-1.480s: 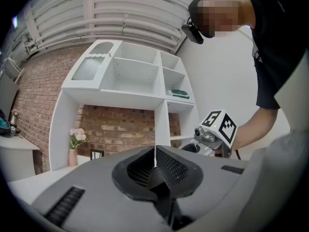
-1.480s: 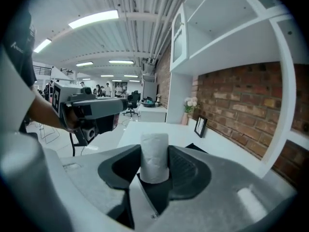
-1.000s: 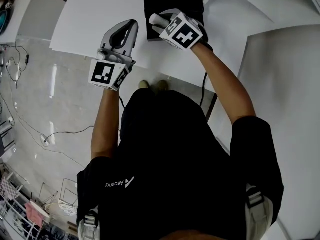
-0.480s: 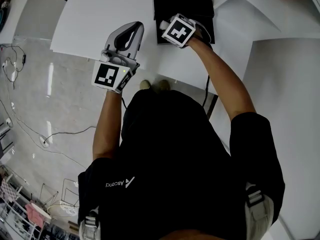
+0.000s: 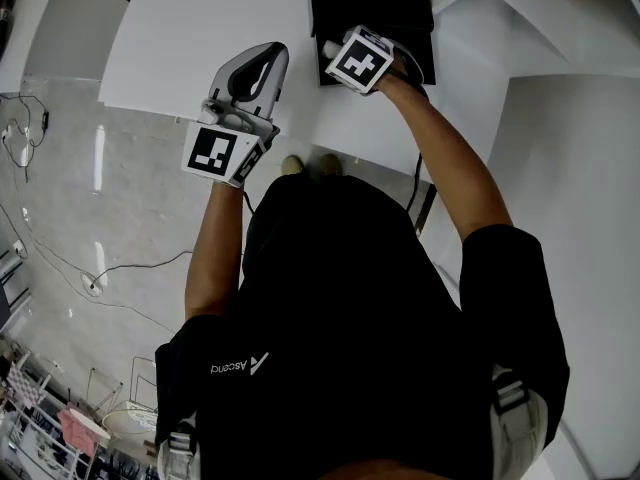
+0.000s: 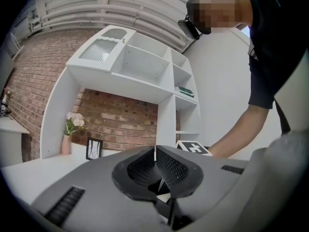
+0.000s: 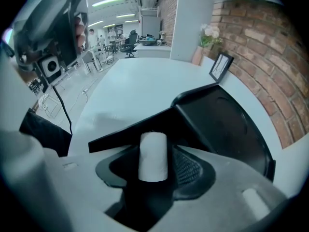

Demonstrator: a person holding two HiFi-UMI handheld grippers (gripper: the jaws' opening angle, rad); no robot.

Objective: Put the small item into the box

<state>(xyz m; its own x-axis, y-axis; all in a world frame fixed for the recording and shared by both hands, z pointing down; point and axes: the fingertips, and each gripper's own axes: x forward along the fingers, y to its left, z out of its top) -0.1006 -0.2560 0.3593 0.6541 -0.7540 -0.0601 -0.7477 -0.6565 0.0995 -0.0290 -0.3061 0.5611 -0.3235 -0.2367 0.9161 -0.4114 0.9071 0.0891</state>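
The right gripper (image 5: 330,48) has shifted over the black box (image 5: 372,3), its jaws opening around the white cylinder (image 7: 153,156) still between them, so release looks underway. The left gripper (image 5: 262,63) hovers closed and empty, left of it.

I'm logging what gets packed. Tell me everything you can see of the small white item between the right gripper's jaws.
The small white item is a short plain cylinder, matte, with no markings. It lies lengthwise between the jaws of the right gripper, which are opening; a gap shows on one side of it. Its far end points at the near wall of the open black box.
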